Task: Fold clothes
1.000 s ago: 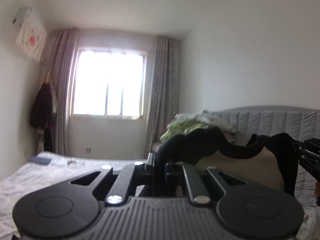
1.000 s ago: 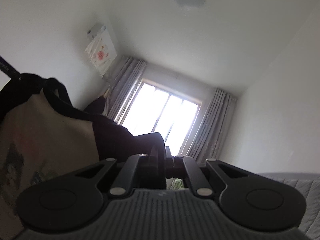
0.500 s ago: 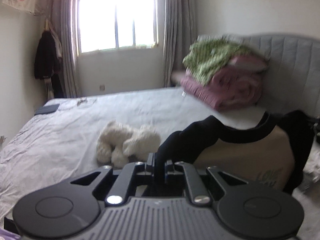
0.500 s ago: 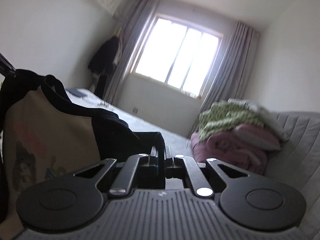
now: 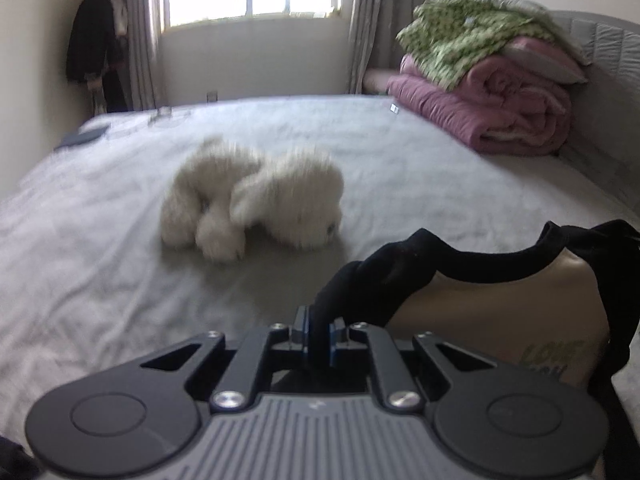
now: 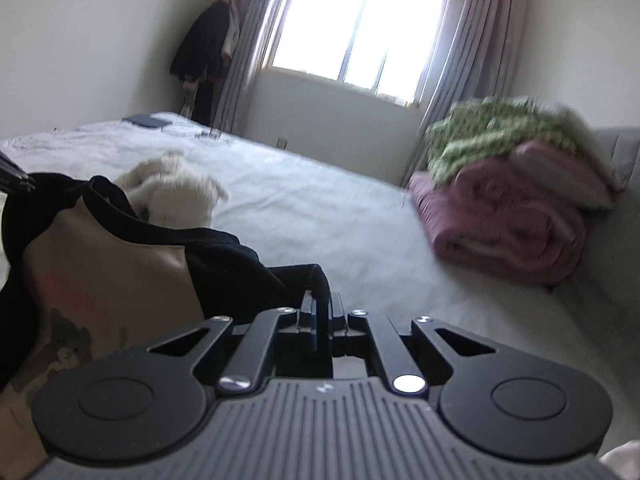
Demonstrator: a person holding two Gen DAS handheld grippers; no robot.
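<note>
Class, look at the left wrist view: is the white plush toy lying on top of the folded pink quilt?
No. The white plush toy lies on the bedsheet in the middle of the bed, well apart from the pink quilt by the headboard.

A pale bed (image 5: 120,280) carries a white plush toy (image 5: 256,200) at its middle, folded blankets (image 5: 488,80) at two o'clock, and a dark book (image 5: 82,138) at ten.
</note>
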